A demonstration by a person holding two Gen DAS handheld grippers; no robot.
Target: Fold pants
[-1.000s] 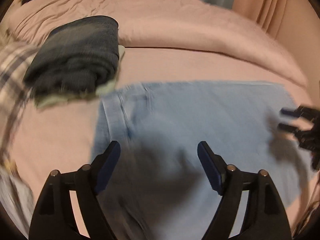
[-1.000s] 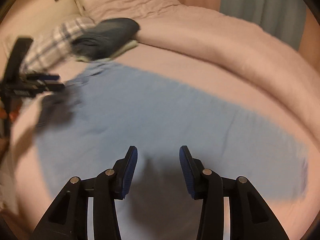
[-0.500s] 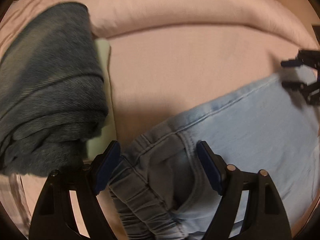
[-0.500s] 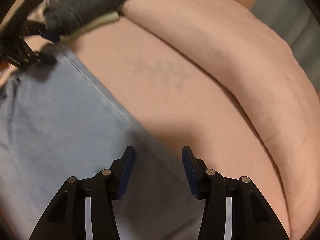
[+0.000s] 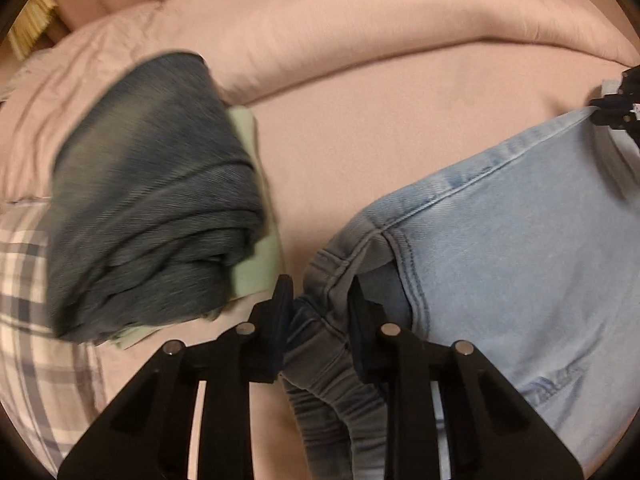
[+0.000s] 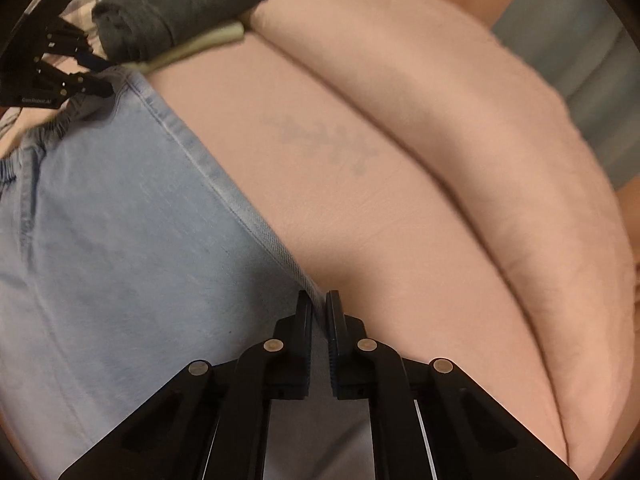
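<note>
Light blue jeans (image 5: 520,248) lie flat on the pink bed sheet (image 5: 360,120). My left gripper (image 5: 318,300) is shut on the bunched elastic waistband corner (image 5: 320,344) of the jeans. In the right wrist view my right gripper (image 6: 319,306) is shut on the far seam edge of the same jeans (image 6: 120,260). Each gripper shows in the other's view: the right one (image 5: 616,108) at the right edge on the far seam, the left one (image 6: 60,76) at the top left on the waistband.
A folded dark denim garment (image 5: 152,200) rests on a pale green folded piece (image 5: 256,256) left of the jeans. A plaid cloth (image 5: 36,320) lies at the far left. A rolled pink duvet (image 6: 460,140) runs along the far side of the bed.
Both grippers moved from above the middle of the jeans to their far edge, then closed on it: the left on the waistband corner, the right on the seam edge.
</note>
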